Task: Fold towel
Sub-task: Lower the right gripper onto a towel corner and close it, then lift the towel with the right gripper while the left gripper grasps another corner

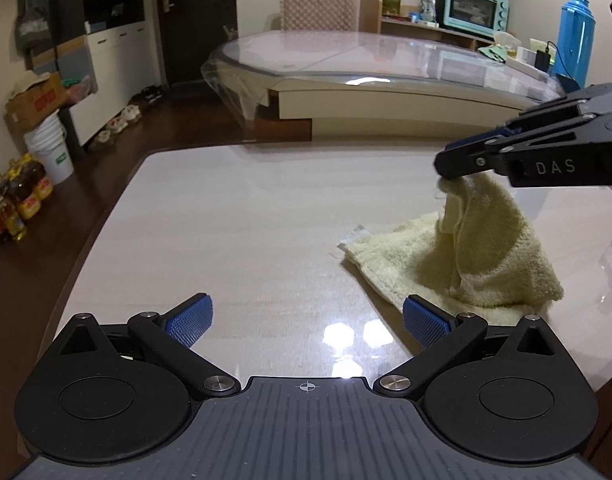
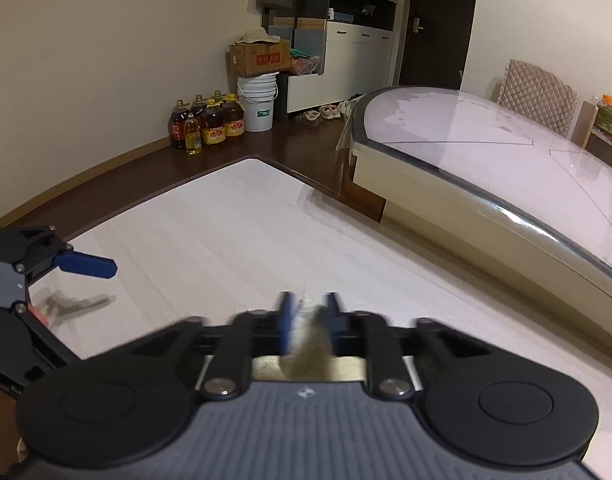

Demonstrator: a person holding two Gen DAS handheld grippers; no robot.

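Observation:
A pale yellow towel [image 1: 478, 256] lies on the glossy light table [image 1: 242, 232], at the right. My right gripper [image 1: 446, 168] is shut on one corner of the towel and lifts it into a peak; the rest stays on the table. In the right wrist view the pinched towel [image 2: 308, 328] shows blurred between the blue pads of my right gripper [image 2: 309, 312]. My left gripper [image 1: 306, 316] is open and empty, low over the table, with its right pad next to the towel's near edge. It also shows in the right wrist view [image 2: 94, 266] at the left.
A second table under a clear cover [image 1: 366, 68] stands beyond the far edge. Oil bottles [image 2: 206, 124], a white bucket [image 2: 258, 104] and a cardboard box [image 2: 260, 58] sit on the dark floor at the left. A blue flask [image 1: 576, 36] stands far right.

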